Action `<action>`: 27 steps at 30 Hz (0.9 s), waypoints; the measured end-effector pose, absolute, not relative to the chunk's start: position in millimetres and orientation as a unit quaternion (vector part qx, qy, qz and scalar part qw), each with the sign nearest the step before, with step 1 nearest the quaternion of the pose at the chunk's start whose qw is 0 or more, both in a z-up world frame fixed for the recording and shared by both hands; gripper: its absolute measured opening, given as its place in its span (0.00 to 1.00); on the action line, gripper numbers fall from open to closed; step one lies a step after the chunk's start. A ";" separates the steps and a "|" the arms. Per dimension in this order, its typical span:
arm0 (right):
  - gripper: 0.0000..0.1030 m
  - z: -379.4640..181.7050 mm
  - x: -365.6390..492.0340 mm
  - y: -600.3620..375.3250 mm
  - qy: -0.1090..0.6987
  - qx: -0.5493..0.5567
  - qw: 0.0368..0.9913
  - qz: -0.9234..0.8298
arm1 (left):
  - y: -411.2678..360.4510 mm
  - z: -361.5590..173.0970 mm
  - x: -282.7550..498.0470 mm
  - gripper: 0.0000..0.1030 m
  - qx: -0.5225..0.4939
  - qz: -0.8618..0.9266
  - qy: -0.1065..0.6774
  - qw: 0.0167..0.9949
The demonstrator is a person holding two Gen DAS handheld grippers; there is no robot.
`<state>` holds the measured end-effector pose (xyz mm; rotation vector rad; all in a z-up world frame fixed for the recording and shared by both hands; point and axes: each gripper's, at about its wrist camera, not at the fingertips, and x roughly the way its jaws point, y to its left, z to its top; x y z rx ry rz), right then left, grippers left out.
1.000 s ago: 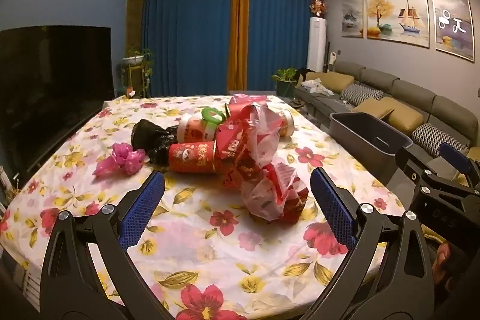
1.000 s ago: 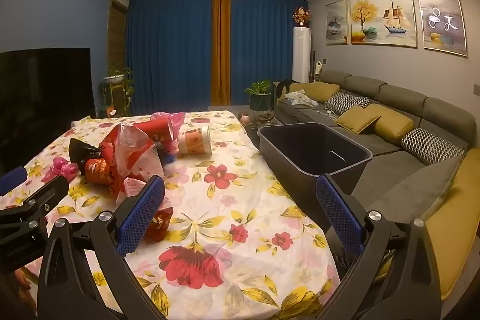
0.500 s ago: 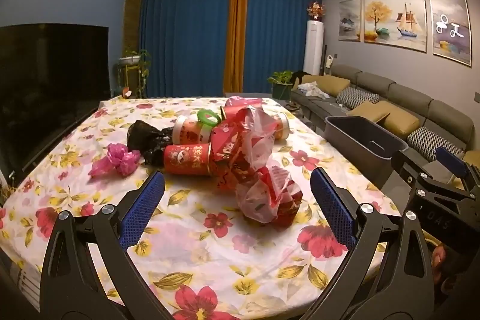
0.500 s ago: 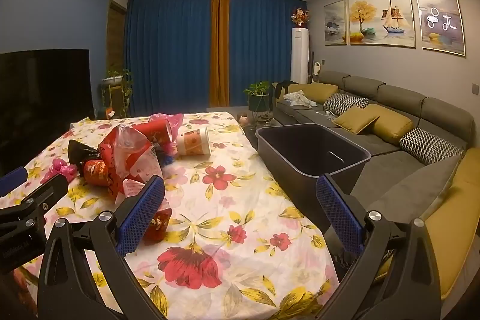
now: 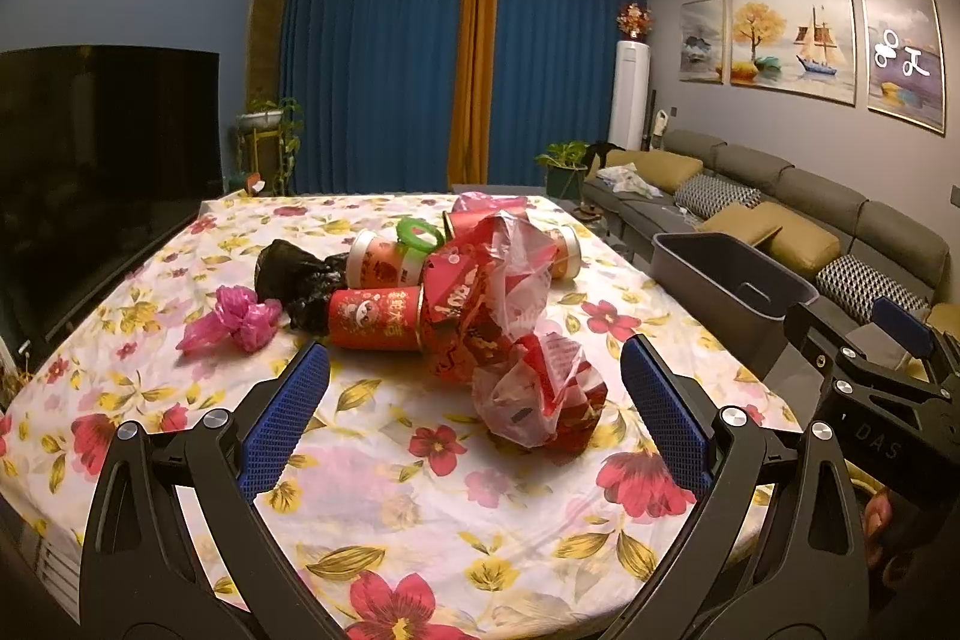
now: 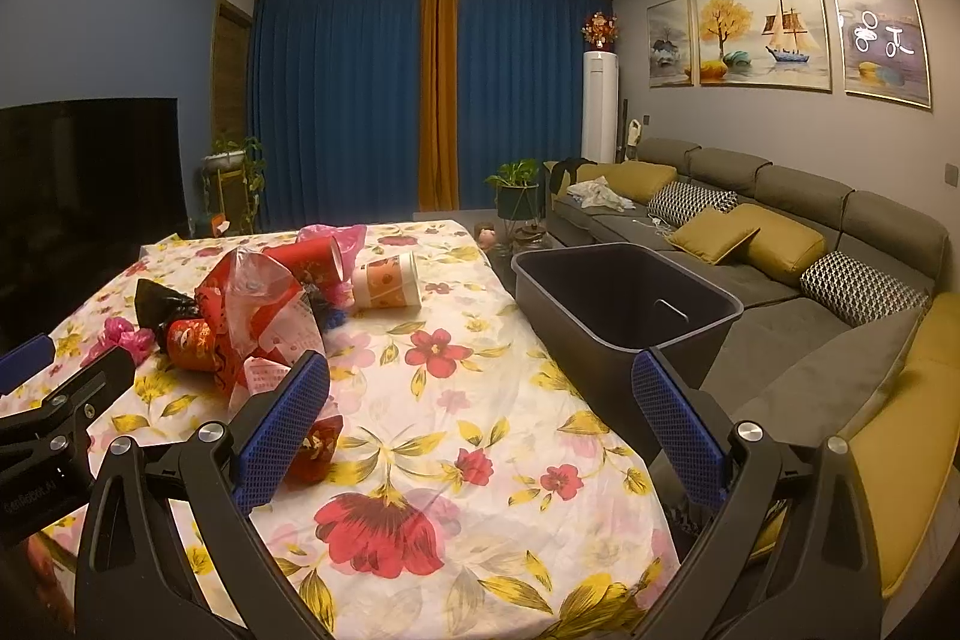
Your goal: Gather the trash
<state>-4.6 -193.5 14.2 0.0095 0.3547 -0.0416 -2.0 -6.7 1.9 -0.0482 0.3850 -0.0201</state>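
Trash sits heaped at frame centre on the floral table (image 5: 420, 508). We hold the left gripper (image 5: 474, 412) and right gripper (image 6: 480, 418) wide open, empty. That crumpled plastic wrapper (image 5: 537, 394) looks light, soft, slippery; we'd pinch its bunched middle, bound for the grey bin (image 6: 624, 292).

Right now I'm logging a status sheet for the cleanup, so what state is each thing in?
left tool: open, holding nothing
right tool: open, holding nothing
grey bin: beside the table, nothing visible inside
red paper cup: lying on its side
clear-and-red plastic bag: crumpled, nearest the left tool
black bag: crumpled
pink bag: scrunched, apart from the pile
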 end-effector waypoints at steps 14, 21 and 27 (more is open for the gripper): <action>0.95 14.0 -3.6 -192.7 0.177 0.007 0.984 -0.017 | -6.0 1.7 -0.9 0.93 -0.025 -0.010 0.193 0.981; 0.95 13.5 -3.6 -193.2 0.177 0.007 0.984 -0.015 | -6.6 1.0 -0.5 0.93 -0.025 -0.010 0.194 0.981; 0.95 13.1 -3.1 -193.0 0.178 0.007 0.984 -0.016 | -6.7 0.8 -0.4 0.93 -0.025 -0.010 0.195 0.980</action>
